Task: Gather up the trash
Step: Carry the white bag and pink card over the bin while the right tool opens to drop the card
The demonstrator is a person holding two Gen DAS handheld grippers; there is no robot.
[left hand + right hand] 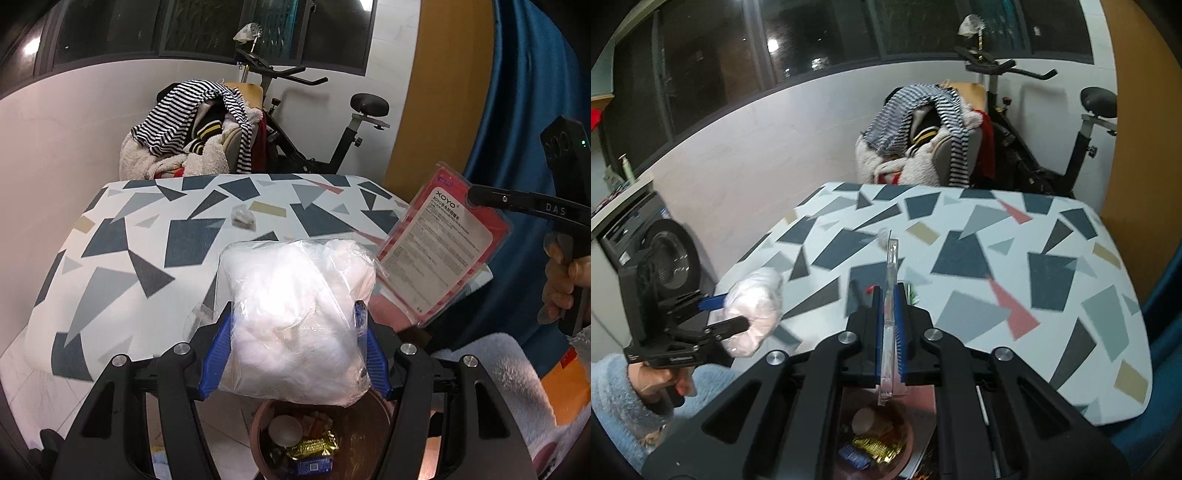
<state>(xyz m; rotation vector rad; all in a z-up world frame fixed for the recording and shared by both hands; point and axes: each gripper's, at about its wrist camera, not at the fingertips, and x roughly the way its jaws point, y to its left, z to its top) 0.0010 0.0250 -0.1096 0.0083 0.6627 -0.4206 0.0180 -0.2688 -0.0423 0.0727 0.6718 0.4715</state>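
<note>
Now the left gripper (pixel 295 343) is clamped on a clear bag (pixel 295 317) of white stuffing, the bag bulging between its blue pads and out toward twelve o'clock. Its jaws stand fairly wide around the bag, directly over a brown bin (pixel 321 439) at six o'clock. At three o'clock the right gripper (pixel 890 325), jaws pressed together, pinches a flat plastic package (pixel 439 254) edge-on above the table (pixel 1052 295).

Dark windows (pixel 812 48), white wall (pixel 74 147), exercise bike (pixel 317 125), patterned table (pixel 997 258).
</note>
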